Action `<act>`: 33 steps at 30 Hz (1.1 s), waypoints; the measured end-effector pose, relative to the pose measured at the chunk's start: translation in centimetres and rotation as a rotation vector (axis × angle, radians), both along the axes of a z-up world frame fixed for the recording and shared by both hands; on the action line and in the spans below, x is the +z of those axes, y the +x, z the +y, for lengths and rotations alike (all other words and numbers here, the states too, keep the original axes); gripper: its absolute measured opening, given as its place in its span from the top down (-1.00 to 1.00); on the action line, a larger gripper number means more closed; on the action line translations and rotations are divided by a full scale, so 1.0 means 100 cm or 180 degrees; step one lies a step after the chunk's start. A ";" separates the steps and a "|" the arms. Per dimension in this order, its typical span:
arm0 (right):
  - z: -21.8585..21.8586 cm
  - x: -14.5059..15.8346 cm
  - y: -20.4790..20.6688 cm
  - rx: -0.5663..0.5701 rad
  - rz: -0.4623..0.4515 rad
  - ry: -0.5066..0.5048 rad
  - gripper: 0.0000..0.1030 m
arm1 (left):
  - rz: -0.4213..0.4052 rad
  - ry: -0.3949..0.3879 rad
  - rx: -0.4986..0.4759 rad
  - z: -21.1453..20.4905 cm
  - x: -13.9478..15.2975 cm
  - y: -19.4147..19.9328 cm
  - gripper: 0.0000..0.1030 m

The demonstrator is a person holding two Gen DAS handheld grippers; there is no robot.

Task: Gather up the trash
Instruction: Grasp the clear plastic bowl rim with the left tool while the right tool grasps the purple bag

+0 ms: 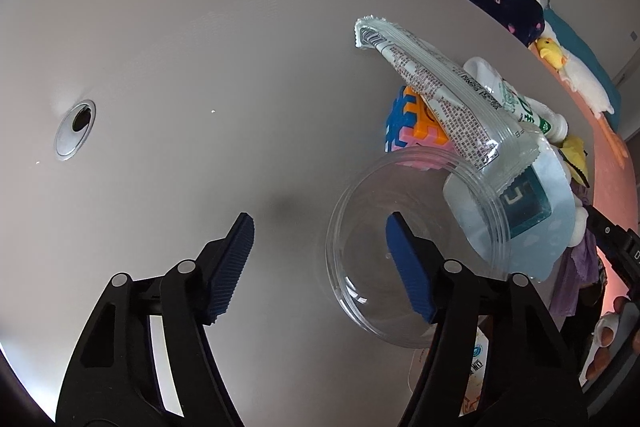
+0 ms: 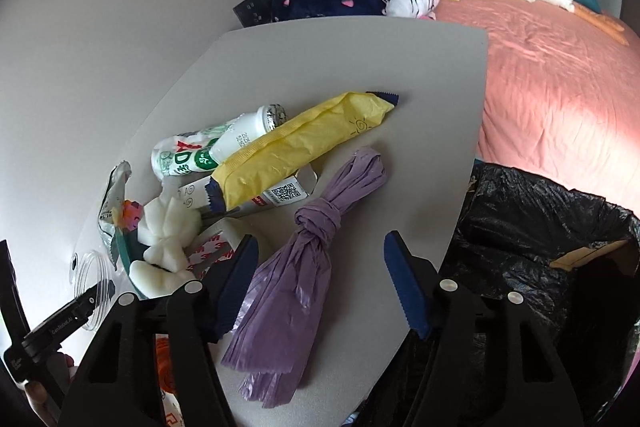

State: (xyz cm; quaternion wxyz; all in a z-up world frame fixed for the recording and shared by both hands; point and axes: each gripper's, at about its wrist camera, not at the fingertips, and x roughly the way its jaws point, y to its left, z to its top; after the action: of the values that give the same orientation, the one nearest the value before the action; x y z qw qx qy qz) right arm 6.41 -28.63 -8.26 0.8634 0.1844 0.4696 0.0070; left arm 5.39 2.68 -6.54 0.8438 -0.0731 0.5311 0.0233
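The biggest risk sits with the left gripper (image 1: pixel 320 267): its right finger (image 1: pixel 408 267) is inside the clear round plastic cup (image 1: pixel 400 247) while the left one stands outside on the bare grey table (image 1: pixel 200 67). A thin, slick wall may slip or buckle as the jaws pinch it, and the printed silver snack wrapper (image 1: pixel 440 91) leaning on the cup's far rim could slide off onto the table. The fingers are apart; I cannot tell whether either pad presses the wall, so I judge nothing is held.

The right gripper (image 2: pixel 318 281) is tilted down over the knotted purple plastic bag (image 2: pixel 304 259), which lies on the near part of the table, between the jaws but closer to the left finger (image 2: pixel 236 283). Its fingers are apart too, not clamped. A grip on loose film below the knot might catch only one fold and let the bag trail. The black-lined trash bin (image 2: pixel 540 247) waits just right of the table edge. A long yellow wrapper (image 2: pixel 304 139) and a white bottle with green print (image 2: pixel 216 147) lie farther off.
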 end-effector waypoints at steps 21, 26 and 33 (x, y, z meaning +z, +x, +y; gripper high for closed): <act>-0.002 0.003 0.002 0.0089 -0.0061 0.0026 0.72 | -0.0155 -0.0061 0.0022 0.007 0.007 -0.005 0.59; -0.004 0.019 -0.010 0.0096 -0.0207 0.0022 0.72 | -0.0225 -0.0124 0.0044 0.014 0.017 -0.018 0.76; -0.013 0.041 -0.026 0.0062 -0.0387 0.0062 0.72 | -0.0336 -0.0114 0.0012 0.011 0.031 -0.023 0.90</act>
State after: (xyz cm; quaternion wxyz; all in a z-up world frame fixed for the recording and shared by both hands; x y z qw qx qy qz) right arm 3.76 -29.92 -4.11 0.8884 0.1874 0.4179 0.0312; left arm 3.06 3.76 -3.46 0.8692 -0.0903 0.4860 0.0114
